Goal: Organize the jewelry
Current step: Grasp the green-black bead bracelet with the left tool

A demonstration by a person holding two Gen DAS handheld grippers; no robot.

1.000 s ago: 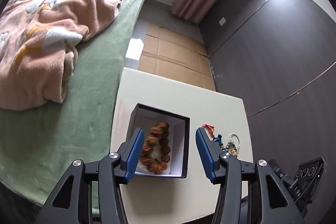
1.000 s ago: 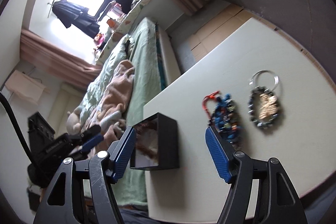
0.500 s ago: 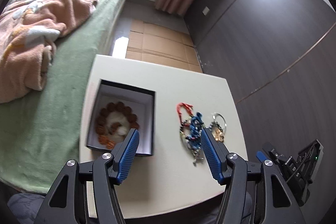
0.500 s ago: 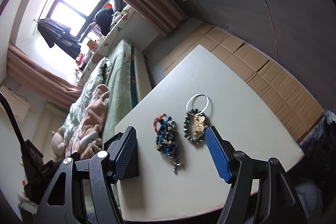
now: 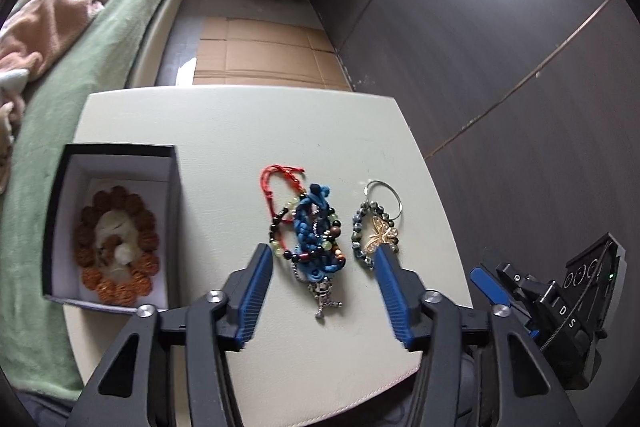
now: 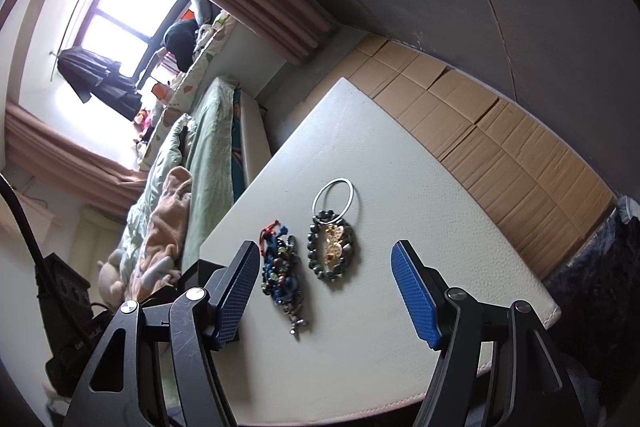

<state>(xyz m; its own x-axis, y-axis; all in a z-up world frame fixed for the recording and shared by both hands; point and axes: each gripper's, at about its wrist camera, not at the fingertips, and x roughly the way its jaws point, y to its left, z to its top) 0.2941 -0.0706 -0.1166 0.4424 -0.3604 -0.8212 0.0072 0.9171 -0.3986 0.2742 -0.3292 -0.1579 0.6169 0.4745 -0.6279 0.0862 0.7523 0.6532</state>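
Two heaps of jewelry lie loose ahead of your jaws, and the nearer one decides the coming move. Your left gripper (image 5: 320, 267) hangs over the white table (image 5: 224, 131) with its jaws partly apart and just narrowed, nothing pressed between the blue pads; the tangle of blue cord and beaded bracelets (image 5: 312, 227) sits directly ahead in the gap, its long axis running straight away from you along the line of the fingers, so the pads would close across its narrow width. The dark bead bracelet with the gold butterfly (image 5: 374, 231) lies just beside that tangle, beyond your left gripper's right-hand finger and outside the gap. The open black box (image 5: 116, 151), already holding a brown bead bracelet (image 5: 116, 239), sits off to the left of the jaws. Your right gripper (image 6: 324, 287) stands wider, empty, with both heaps ahead between its fingers but farther off. Judging by this, your left hand is nearer and better lined up for the blue tangle.
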